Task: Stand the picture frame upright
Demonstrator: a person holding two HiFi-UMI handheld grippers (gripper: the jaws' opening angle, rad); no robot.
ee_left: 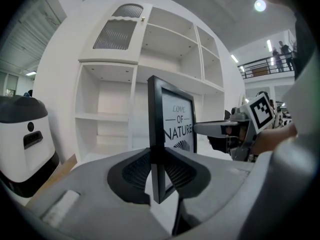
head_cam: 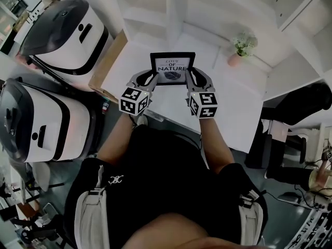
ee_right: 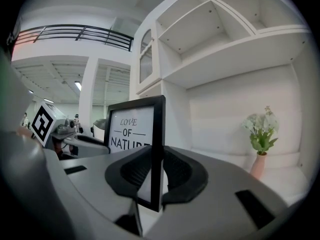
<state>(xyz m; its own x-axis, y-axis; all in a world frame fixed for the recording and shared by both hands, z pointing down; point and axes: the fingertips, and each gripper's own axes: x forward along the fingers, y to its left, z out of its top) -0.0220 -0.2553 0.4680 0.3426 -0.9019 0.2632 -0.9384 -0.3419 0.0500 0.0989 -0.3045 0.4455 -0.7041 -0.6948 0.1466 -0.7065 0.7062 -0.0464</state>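
So the picture frame [head_cam: 172, 68] is upright, facing the person, over the back-middle of the white surface [head_cam: 233, 102]. I can't tell if its bottom edge touches down. The left gripper [head_cam: 147, 80] has its fingers [ee_left: 137, 171] clamped on the frame's left edge, and the right gripper [head_cam: 193, 79] is pinching the right edge the same way.

My worry is that it's only held by two thin edges, and I can't see a stand behind it. If one side lets go first, or the stand isn't out, I'd guess it flops flat. The flower vase [head_cam: 236, 58] by the back right corner sits well clear.
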